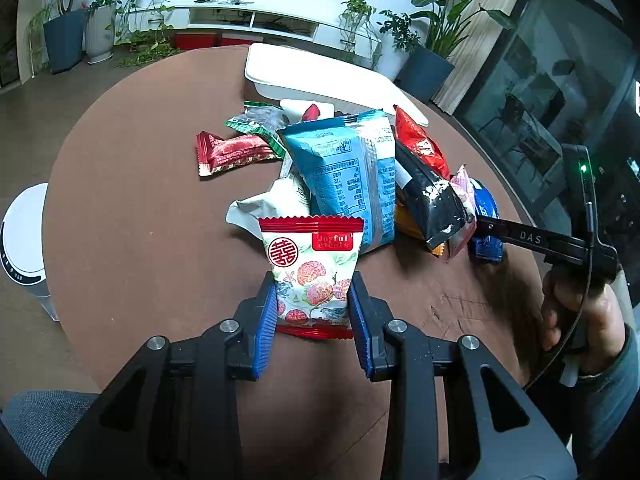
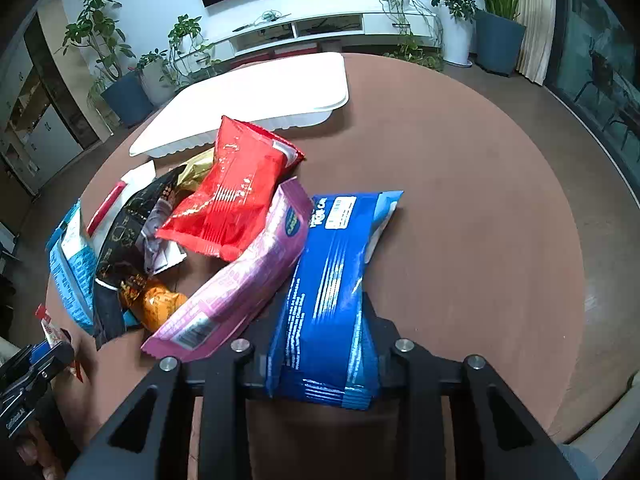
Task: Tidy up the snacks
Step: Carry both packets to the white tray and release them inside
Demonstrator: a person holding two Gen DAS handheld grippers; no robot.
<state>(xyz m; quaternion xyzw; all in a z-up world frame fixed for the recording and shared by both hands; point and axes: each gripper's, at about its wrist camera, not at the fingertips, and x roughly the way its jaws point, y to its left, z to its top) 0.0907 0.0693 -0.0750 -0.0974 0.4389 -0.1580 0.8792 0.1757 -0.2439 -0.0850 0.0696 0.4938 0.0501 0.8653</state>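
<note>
My left gripper (image 1: 313, 286) is shut on a white and red "Joyful events" packet (image 1: 312, 264) and holds it upright just above the brown table, in front of the snack pile. The pile holds a light blue packet (image 1: 348, 176), a red packet (image 2: 236, 196), a black packet (image 1: 432, 196), a pink packet (image 2: 248, 276) and a dark red bar (image 1: 232, 152). At the pile's right edge my right gripper (image 2: 324, 314) is shut on a dark blue packet (image 2: 332, 280), which hides its pads. Behind the pile lies a white tray (image 2: 260, 92).
The round brown table (image 2: 460, 200) has bare surface to the right of the pile and to its left (image 1: 132, 200). A white appliance (image 1: 24, 248) stands on the floor at the left. Potted plants and a white TV cabinet (image 1: 256, 20) line the far wall.
</note>
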